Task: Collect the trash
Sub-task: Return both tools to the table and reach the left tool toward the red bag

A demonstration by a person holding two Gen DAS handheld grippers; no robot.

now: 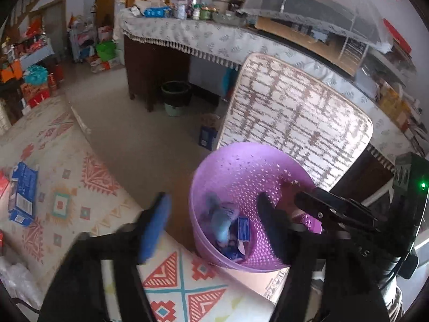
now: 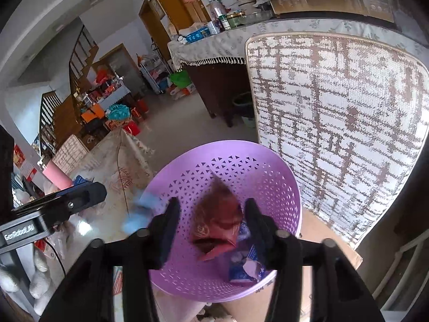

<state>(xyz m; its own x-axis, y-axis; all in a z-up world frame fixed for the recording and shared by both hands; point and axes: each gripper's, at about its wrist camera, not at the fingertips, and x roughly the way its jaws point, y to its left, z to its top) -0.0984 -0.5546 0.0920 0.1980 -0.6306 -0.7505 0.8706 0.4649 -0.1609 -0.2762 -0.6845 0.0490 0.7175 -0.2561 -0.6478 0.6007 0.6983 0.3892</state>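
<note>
A purple perforated trash basket stands at the edge of a patterned mat. Blue wrappers lie inside it. My left gripper is open and empty, its fingers straddling the basket's left rim. My right gripper is open directly over the basket. A red wrapper, blurred, is between its fingers and touches neither of them; it appears to be falling. The right gripper also shows in the left wrist view over the basket's right rim. A blue carton lies on the mat at left.
A patterned mattress leans behind the basket against a cloth-covered table loaded with jars. A dark bin stands under the table. A small blue box sits on the floor. Clutter and boxes line the far left.
</note>
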